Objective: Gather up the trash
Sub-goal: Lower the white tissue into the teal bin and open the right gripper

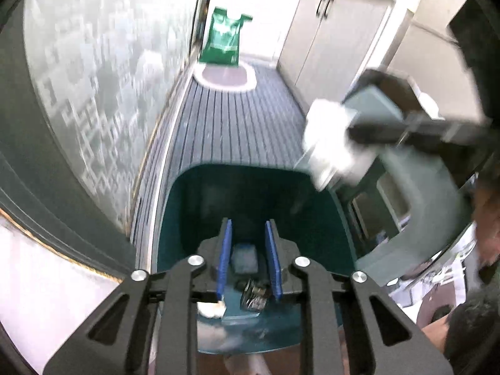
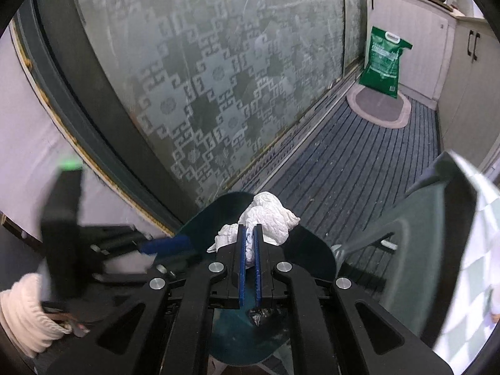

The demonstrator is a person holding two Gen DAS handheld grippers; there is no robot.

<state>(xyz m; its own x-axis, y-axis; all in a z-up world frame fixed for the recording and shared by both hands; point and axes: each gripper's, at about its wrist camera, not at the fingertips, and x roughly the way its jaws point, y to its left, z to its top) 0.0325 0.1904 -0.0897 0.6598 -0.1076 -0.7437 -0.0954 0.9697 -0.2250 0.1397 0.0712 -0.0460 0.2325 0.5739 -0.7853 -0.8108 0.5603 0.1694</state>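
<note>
A dark teal bin (image 1: 187, 206) stands open on the floor, its grey-green lid (image 1: 422, 206) tipped up on the right. My left gripper (image 1: 248, 228) hangs over the bin's mouth, open with nothing between its blue pads. On the bin's bottom lie a crumpled foil wrapper (image 1: 254, 295), a pale square scrap and a bit of white tissue. My right gripper (image 2: 250, 229) is shut on a crumpled white tissue (image 2: 272, 215) just above the bin (image 2: 312, 250). The left wrist view shows that tissue (image 1: 328, 137), blurred, at the upper right over the bin's rim.
A frosted patterned glass door (image 2: 218, 78) runs along the left. The striped floor mat (image 2: 343, 162) leads to an oval rug (image 2: 378, 109) and a green bag (image 2: 382, 62). Pale cabinets (image 1: 328, 37) line the right. A white sleeve cuff (image 2: 22, 315) shows at lower left.
</note>
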